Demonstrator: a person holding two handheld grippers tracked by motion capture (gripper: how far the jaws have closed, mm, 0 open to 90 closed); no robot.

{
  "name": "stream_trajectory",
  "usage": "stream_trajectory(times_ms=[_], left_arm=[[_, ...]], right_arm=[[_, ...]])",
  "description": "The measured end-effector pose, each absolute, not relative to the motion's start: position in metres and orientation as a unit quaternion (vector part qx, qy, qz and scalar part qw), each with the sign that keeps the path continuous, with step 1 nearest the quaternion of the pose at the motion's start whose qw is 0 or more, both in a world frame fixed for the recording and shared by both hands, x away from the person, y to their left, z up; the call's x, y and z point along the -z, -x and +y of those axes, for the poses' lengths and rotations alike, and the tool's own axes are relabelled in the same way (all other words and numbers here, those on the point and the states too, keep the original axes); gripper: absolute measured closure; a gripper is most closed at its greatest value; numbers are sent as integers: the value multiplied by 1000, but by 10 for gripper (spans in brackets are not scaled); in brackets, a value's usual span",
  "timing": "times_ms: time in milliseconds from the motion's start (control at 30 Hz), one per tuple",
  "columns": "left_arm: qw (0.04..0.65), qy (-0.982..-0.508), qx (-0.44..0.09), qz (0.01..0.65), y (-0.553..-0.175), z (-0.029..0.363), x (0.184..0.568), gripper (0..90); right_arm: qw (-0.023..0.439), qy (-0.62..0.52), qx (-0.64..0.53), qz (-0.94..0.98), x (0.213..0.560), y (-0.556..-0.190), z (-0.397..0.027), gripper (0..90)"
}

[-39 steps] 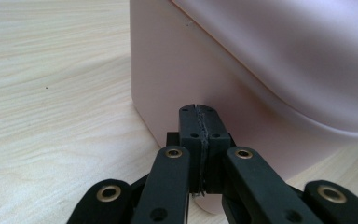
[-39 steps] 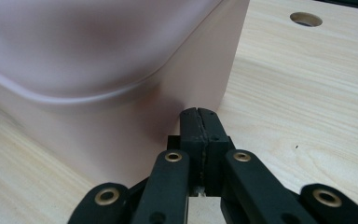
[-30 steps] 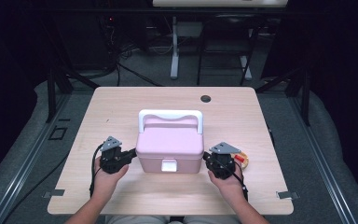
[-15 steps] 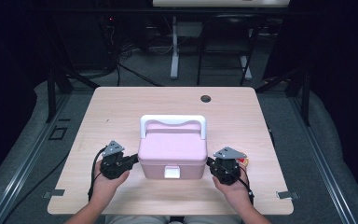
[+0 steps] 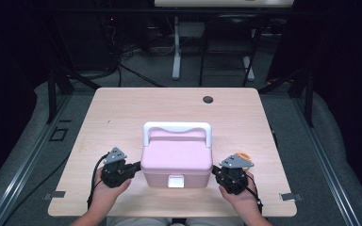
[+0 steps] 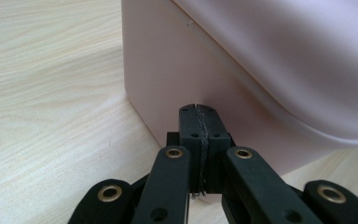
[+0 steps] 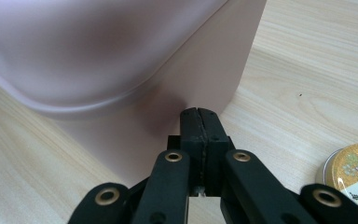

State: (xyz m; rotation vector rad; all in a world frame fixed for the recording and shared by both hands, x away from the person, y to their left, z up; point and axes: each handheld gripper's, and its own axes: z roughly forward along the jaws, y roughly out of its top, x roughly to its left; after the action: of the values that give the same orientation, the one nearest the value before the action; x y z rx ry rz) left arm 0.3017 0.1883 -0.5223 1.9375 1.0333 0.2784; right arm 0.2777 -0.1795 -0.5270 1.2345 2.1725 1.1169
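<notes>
Two grippers flank pink box [image 5: 176, 162], one each side, near table's [image 5: 122, 113] front edge. Left gripper [image 5: 133, 168] jaws fully closed, nothing between them, tips against box's left wall low down. Right gripper [image 5: 215, 172] jaws likewise closed and empty, tips against box's right wall. Box sits upright on table, lid down, white handle [image 5: 176, 128] folded toward far side, white latch [image 5: 175, 181] facing person. Round gold tin [image 7: 354, 170] lies just beside right gripper, apart from box.
</notes>
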Motion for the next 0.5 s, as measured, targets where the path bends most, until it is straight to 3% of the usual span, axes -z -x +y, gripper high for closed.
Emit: stream_trajectory(times_ms=[500], left_arm=[[451,-783,-99,416,-295,191,523,897]], right_arm=[[191,-445,-400,778,526,-268,-181,898]])
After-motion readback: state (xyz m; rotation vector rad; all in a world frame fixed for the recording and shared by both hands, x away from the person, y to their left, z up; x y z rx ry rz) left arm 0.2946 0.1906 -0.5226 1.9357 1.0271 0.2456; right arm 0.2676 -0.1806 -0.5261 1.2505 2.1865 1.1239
